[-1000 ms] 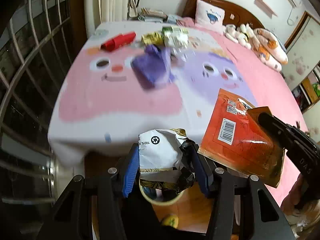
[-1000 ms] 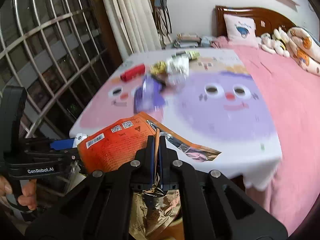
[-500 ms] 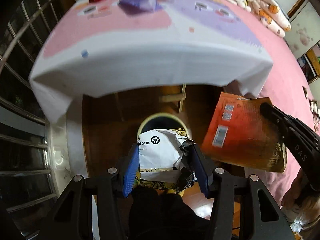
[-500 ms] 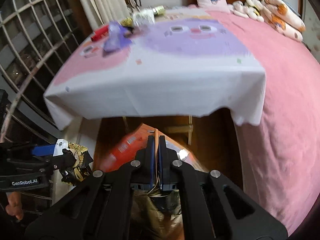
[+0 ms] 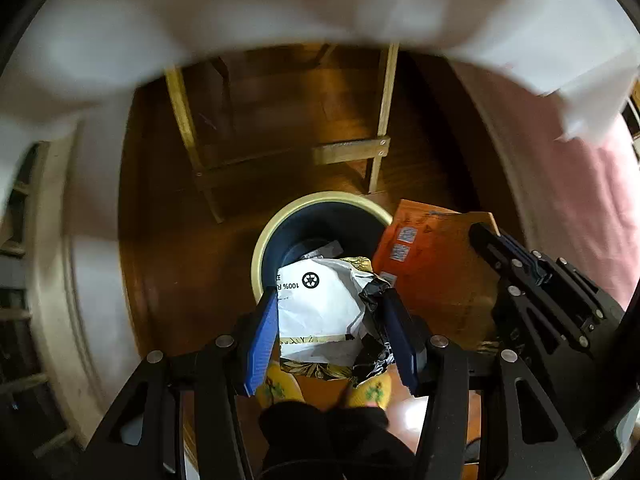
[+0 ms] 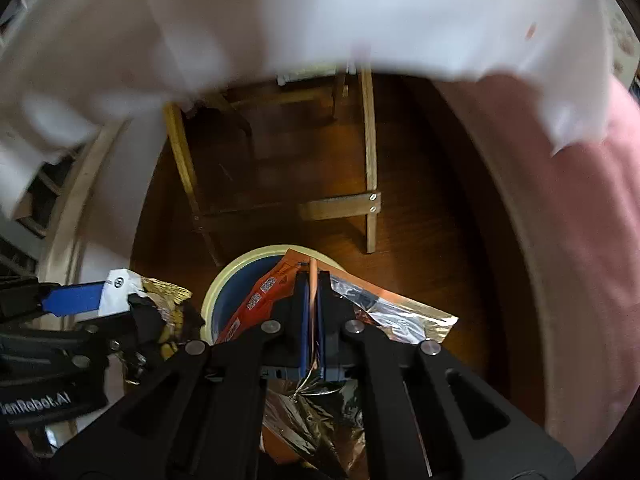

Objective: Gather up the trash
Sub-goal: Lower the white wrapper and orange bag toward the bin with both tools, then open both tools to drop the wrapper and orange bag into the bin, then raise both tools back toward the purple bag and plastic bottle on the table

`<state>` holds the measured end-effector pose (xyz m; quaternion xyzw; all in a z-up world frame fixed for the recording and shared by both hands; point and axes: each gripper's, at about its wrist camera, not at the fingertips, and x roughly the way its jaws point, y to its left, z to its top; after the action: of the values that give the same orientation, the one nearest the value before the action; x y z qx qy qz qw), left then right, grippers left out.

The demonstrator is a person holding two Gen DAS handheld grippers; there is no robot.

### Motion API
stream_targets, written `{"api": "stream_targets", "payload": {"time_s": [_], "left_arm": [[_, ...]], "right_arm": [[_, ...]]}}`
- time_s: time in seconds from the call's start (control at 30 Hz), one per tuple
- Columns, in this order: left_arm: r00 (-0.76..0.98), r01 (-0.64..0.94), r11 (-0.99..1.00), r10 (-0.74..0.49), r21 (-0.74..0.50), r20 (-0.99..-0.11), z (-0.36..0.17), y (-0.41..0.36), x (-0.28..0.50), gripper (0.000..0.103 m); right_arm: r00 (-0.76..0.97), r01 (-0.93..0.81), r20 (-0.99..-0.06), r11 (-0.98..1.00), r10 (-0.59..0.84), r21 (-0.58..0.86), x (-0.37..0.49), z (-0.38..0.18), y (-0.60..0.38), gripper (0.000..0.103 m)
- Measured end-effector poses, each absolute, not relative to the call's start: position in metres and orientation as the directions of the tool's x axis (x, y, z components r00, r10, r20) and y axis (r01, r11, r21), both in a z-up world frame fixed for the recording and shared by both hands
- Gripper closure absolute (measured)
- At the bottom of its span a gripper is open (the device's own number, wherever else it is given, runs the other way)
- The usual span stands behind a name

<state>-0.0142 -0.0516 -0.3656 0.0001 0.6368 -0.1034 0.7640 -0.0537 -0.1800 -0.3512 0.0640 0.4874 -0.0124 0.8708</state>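
Claw-wise, my left claw (image 5: 332, 320) is clamped on a crumpled white-and-gold wrapper (image 5: 324, 308), jaws standing about half apart because the wad is that fat, and my right claw (image 6: 313, 312) is pinched fully closed on the edge of an orange foil pouch (image 6: 272, 296). Both pieces hang right above the bin (image 5: 280, 220), the round one with the cream rim and dark inside, sitting on the wood floor (image 5: 168, 264).

Handling guess: both are featherlight. The wrapper is soft and springy, so it'll likely puff open and drift a bit once let go. The pouch is stiffer, flat and slick with that foil lining, so an edge pinch is the right hold, but it's wider than I'd like next to the bin mouth and part of it overhangs the rim on the bed side.

Room around the bin: wooden bench legs (image 5: 382, 120) just beyond it, the white tablecloth (image 5: 280, 4) hanging above those, pink bedding (image 5: 580, 208) off to one side, my yellow slippers (image 5: 280, 388) on the near side. Straight down into the bin looks open; sideways swings aren't.
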Motion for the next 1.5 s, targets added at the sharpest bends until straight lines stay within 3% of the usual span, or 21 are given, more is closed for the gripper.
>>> {"api": "stream_targets", "payload": {"time_s": [0.23, 0.47, 0.8, 0.9, 1.1, 1.5], "left_arm": [[0.151, 0.183, 0.973, -0.171, -0.142, -0.974, -0.449, -0.04, 0.021, 0.051], [0.127, 0.241, 0.96, -0.178, -0.144, -0.976, -0.499, -0.045, 0.044, 0.05], [0.07, 0.255, 0.957, -0.16, -0.137, -0.985, -0.531, -0.056, 0.046, 0.046], [0.086, 0.253, 0.959, -0.153, -0.127, -0.985, -0.517, -0.054, 0.039, 0.033], [0.12, 0.205, 0.972, -0.145, -0.119, -0.982, -0.456, -0.038, 0.031, 0.023], [0.266, 0.158, 0.979, -0.167, -0.128, -0.949, -0.233, -0.003, 0.02, 0.014]], "right_arm": [[0.519, 0.149, -0.852, 0.975, 0.063, 0.163, -0.031, -0.444, -0.18, 0.101], [0.427, 0.171, -0.896, 0.961, 0.125, 0.215, -0.008, -0.495, -0.183, 0.101], [0.366, 0.192, -0.923, 0.962, 0.115, 0.196, -0.018, -0.498, -0.193, 0.1], [0.358, 0.203, -0.927, 0.959, 0.116, 0.198, -0.024, -0.479, -0.196, 0.1], [0.353, 0.214, -0.927, 0.954, 0.125, 0.21, -0.034, -0.416, -0.195, 0.1], [0.407, 0.175, -0.9, 0.954, 0.154, 0.242, -0.042, -0.229, -0.18, 0.1]]}}
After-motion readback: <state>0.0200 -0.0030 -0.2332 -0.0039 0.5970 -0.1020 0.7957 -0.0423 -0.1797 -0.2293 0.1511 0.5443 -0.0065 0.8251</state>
